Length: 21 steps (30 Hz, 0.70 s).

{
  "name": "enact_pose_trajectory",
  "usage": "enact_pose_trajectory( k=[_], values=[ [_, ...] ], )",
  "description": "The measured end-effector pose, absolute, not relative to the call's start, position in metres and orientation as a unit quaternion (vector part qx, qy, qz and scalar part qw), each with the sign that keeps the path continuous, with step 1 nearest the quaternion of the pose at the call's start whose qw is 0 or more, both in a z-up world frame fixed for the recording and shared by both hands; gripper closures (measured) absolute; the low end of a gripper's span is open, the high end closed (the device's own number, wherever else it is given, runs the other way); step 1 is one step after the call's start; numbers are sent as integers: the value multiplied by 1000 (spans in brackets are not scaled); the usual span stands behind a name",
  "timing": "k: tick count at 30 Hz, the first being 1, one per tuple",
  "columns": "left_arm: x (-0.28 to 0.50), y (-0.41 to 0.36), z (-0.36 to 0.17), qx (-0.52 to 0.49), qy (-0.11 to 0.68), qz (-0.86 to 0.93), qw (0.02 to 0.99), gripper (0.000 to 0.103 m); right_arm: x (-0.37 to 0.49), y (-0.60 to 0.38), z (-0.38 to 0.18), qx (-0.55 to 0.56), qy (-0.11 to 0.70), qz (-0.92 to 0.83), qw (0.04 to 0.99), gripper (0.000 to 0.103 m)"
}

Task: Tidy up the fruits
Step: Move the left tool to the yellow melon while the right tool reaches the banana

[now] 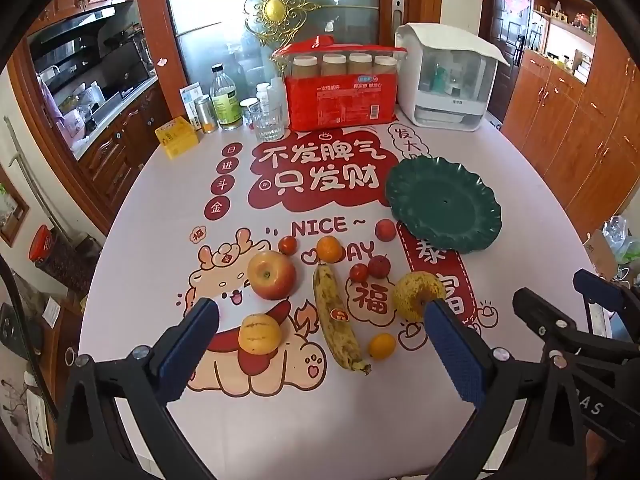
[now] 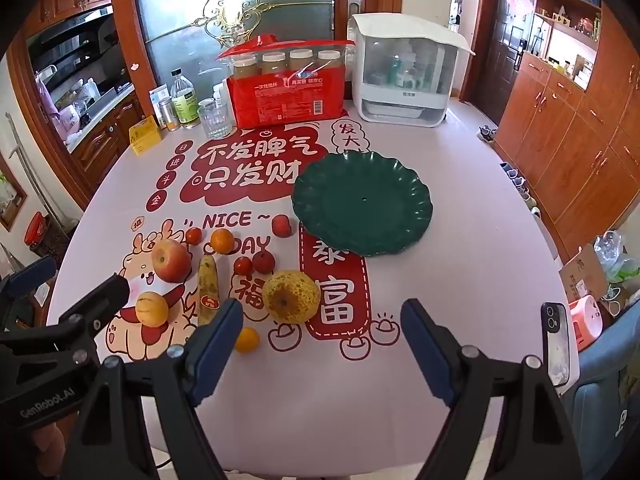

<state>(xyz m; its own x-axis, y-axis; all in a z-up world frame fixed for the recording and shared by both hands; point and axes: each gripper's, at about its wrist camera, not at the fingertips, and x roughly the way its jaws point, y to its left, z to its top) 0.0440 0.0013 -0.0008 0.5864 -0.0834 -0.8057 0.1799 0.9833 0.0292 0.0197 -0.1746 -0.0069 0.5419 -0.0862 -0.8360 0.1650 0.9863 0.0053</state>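
on my feed: scalloped dark-green plate (image 2: pixel 362 204) bare at frame centre, glossy apple (image 2: pixel 171 261), spotted banana (image 1: pixel 338 320) and rough yellow pear (image 2: pixel 293 297) loose lower left on the printed tablecloth (image 2: pixel 460 240), phone (image 2: pixel 556 344) seen only from the right wrist, left gripper (image 1: pixel 320 322) and right gripper (image 2: pixel 322 322) both spread apart, holding nothing.

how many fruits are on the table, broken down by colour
Red: 5 – apple, peach, small red fruit, two tomatoes
Orange: 2 – orange, small orange
Yellow: 3 – banana, pear, striped melon
Total: 10, none on the green plate
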Motion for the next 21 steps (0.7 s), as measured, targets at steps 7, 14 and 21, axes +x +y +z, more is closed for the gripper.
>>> enact_pose_trajectory(
  k=[7, 14, 21],
  values=[
    [48, 8, -8, 48, 465, -66, 881, 1, 21, -171, -8, 39, 471, -67, 879, 21],
    [55, 15, -11, 45, 477, -62, 875, 1, 22, -169, -7, 43, 470, -63, 879, 21],
    [62, 16, -10, 48, 473, -62, 877, 1, 27, -166, -6, 44, 466, -63, 881, 21]
  ],
)
